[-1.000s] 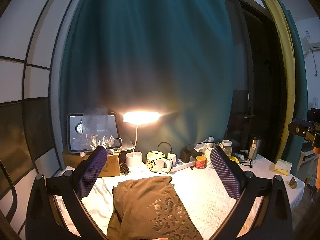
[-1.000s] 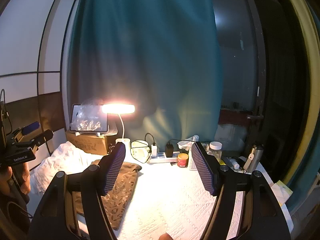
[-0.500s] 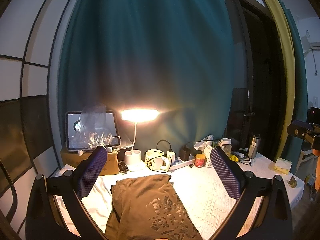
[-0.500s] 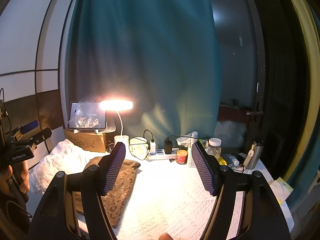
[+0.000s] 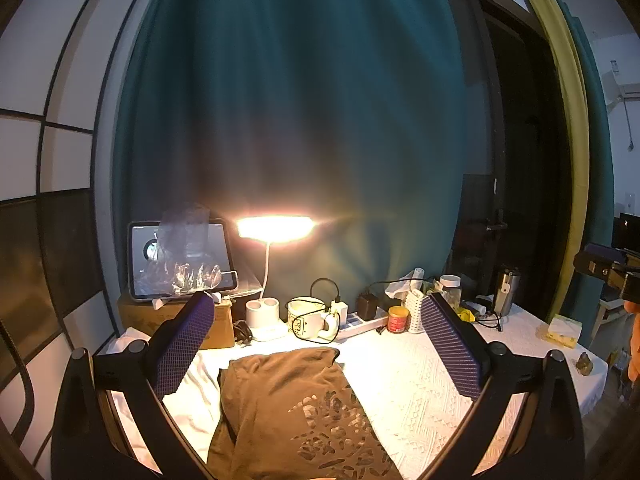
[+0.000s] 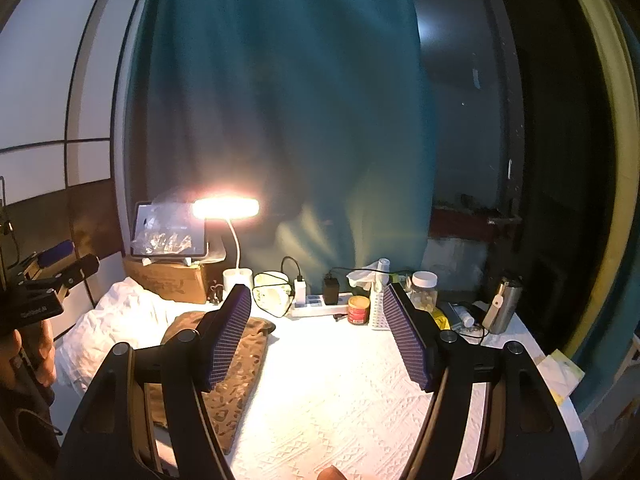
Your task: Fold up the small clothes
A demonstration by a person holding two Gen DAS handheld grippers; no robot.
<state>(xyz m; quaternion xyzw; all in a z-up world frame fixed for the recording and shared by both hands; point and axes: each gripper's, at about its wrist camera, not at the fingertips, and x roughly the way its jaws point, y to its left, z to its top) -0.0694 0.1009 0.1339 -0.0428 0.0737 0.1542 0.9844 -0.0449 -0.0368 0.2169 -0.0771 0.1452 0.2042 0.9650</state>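
Brown shirt (image 5: 296, 408) lies folded on the white-covered desk (image 5: 404, 376) near the lamp (image 5: 274, 229). Left hand-held gripper (image 5: 316, 344) and right hand-held gripper (image 6: 320, 336) hover wide open, holding nothing.

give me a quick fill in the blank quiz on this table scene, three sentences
1. The brown garment lies on a ____ tablecloth.
2. The desk lamp is switched ____.
3. The left gripper and right gripper both have their jaws ____.

Missing words: white; on; open
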